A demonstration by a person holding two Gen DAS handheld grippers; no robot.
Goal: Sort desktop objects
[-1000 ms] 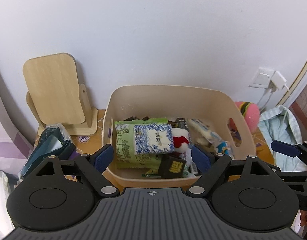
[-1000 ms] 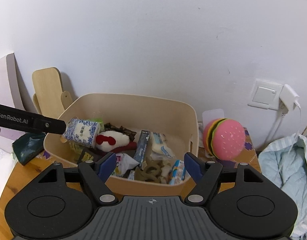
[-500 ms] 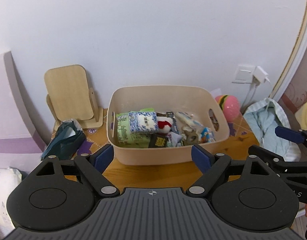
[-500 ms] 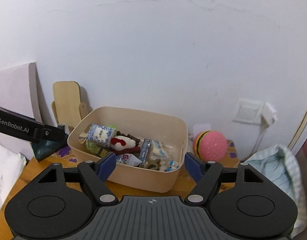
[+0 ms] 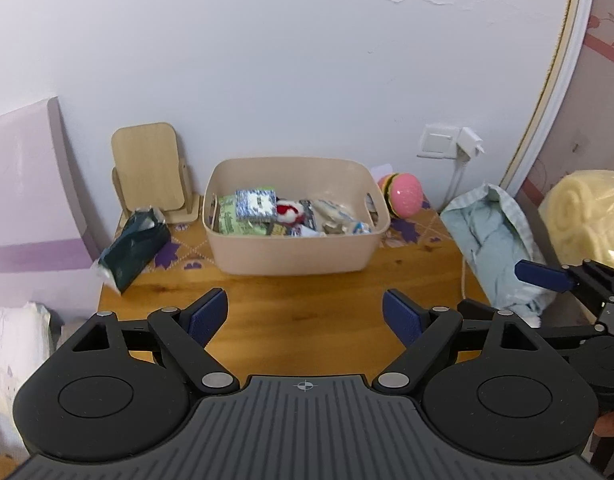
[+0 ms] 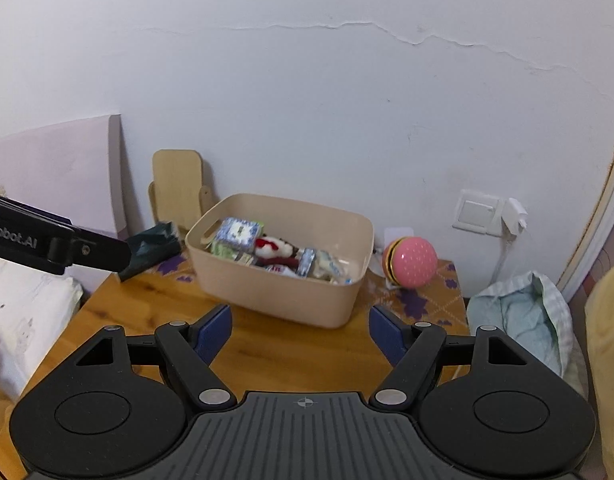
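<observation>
A wooden desk [image 5: 299, 300] is set against a white wall. "Robot.AI" is read on the left gripper [image 6: 59, 246]. Packets and a blue-and-white tissue pack [image 5: 255, 204] are held in the beige bin [image 5: 291, 248] mid-desk. Both grippers' jaws are spread, empty; the right gripper [image 6: 299, 330] is kept short of the bin.

Bin [image 5: 291, 252] contents jumbled, labels too small to read; yellow roll [image 5: 587, 216] cut by right edge; bin wall hides lower items.
</observation>
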